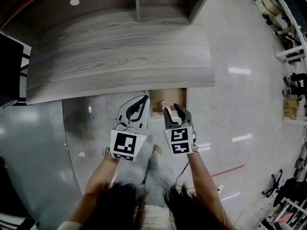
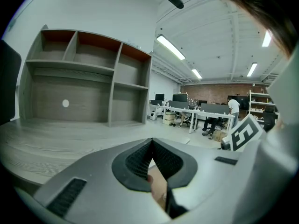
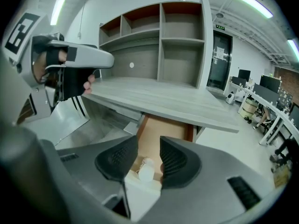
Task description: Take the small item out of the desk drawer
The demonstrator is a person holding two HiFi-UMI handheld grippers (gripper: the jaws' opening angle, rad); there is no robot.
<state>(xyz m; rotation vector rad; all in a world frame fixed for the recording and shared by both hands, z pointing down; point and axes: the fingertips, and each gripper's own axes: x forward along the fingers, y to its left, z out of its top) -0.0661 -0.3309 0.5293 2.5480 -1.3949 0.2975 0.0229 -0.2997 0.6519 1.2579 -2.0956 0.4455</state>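
- drawer (image 3: 164, 129) stands pulled out under the front edge of the worktop (image 3: 163, 101). wood-coloured floor bare but for the item.
- item (image 3: 145, 168): small, pale, roundish, lying on the drawer floor close to the front wall. what it is cannot be told. head view shows it as a pale speck (image 1: 164, 103) in the drawer (image 1: 156, 99).
- right claw (image 3: 148, 142): spread, angled down at the drawer, nothing pinched. item shows through the gap but sits beyond the tips, not touched. head view: right claw (image 1: 171, 108) over the drawer's near edge.
- left claw (image 2: 152, 143): pressed together, tips meeting, nothing seen held. it hangs (image 1: 144, 98) just beside the drawer's left side, in front of the worktop (image 1: 120, 56).
- shelf unit (image 3: 159, 45) at the back of the worktop, compartments bare.

risks, as judged:
- item lies near the front wall; a jaw coming down steeply may catch that wall first, or nudge the item so it rolls toward the back, under the worktop.
- small rounded thing: pads closing off-centre could squirt it out sideways.
- the overhanging worktop edge leaves little room above; lifting too far forward could knock the claw or the item against it.
- left claw sits close enough to bump the drawer.

writing:
- square black-and-white markers on both cubes, patterns only, no words.
- small sign above the door in the right gripper view, too small to read.
- no brand or label legible on the item.
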